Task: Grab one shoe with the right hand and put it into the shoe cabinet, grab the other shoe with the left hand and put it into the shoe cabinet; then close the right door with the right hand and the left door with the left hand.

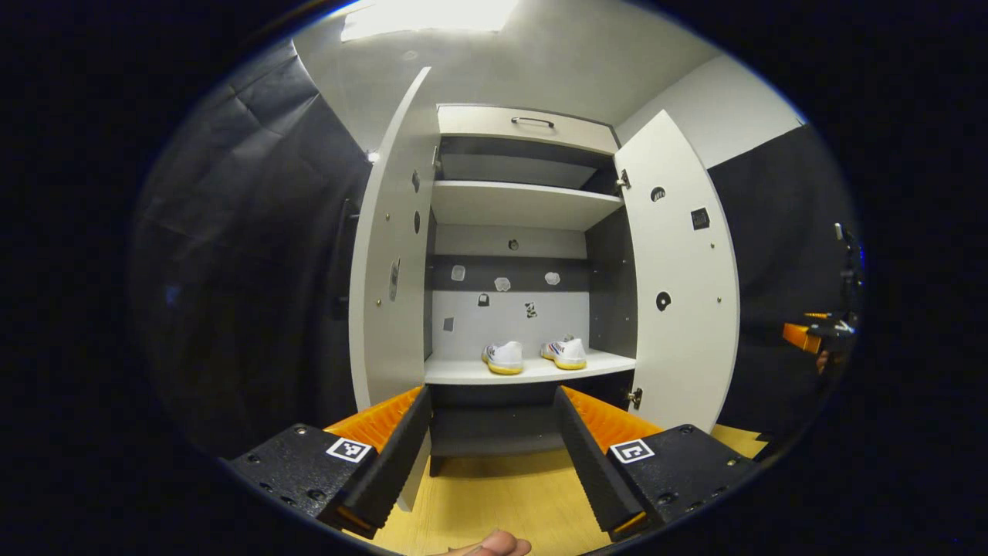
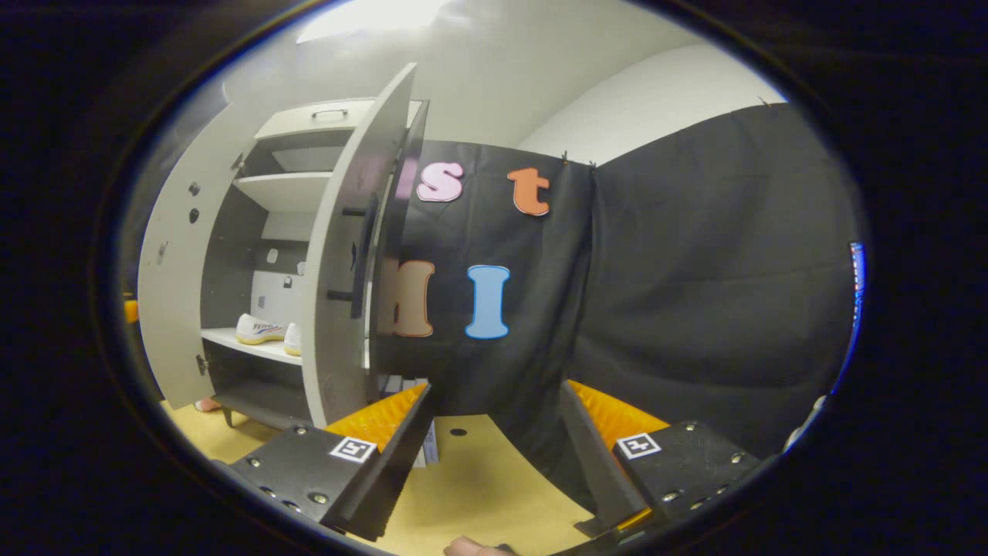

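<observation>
Both shoes point(image 1: 503, 357) point(image 1: 565, 353) sit side by side on the lower shelf point(image 1: 463, 374) of the cabinet point(image 1: 525, 123), near its front edge. Both doors point(image 1: 390, 255) point(image 1: 683, 286) stand open. The left gripper point(image 1: 492, 432) and right gripper point(image 2: 494, 432) are spread wide, empty.

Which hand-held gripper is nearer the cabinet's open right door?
Right. The right hand-held gripper sits just beside the pale grey open right door, near its outer face and handle. The left hand-held gripper faces the cabinet's middle, back from that door.
</observation>
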A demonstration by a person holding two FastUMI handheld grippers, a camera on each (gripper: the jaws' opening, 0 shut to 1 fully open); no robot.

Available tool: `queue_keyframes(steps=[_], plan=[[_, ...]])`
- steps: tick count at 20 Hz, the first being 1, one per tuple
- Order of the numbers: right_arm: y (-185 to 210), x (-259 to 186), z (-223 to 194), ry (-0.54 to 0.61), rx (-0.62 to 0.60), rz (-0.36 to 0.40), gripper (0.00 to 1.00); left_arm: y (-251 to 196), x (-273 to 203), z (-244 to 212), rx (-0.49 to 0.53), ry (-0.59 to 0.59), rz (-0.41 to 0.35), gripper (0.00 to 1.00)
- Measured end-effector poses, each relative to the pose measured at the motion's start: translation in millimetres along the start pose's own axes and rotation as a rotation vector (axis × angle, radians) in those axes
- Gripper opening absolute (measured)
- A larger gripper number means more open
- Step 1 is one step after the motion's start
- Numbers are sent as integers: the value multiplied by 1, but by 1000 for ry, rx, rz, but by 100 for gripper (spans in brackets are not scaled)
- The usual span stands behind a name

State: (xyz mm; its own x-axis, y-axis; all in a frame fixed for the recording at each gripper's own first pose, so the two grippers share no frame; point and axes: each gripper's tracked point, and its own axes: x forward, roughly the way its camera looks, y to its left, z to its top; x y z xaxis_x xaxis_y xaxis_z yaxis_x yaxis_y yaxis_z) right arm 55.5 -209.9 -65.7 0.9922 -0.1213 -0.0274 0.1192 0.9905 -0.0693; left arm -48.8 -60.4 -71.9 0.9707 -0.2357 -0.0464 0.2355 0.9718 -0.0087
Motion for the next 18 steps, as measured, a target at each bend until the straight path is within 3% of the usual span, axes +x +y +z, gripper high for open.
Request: queue_keyframes(steps=[1, 6, 12, 18], plan=[[-6, 11, 5, 1, 1, 7, 97, -1, -4, -4, -6, -5, -4, 94], [-9, 73, 32, 8, 38, 66, 96, -5, -17, -16, -49, -14, -71, 99], [37, 111, 70, 61, 142, 173, 96, 20, -16, -32, -54, 20, -53, 96], [67, 130, 86, 77, 76, 189, 98, 43, -24, -31, -4, 27, -10, 96]])
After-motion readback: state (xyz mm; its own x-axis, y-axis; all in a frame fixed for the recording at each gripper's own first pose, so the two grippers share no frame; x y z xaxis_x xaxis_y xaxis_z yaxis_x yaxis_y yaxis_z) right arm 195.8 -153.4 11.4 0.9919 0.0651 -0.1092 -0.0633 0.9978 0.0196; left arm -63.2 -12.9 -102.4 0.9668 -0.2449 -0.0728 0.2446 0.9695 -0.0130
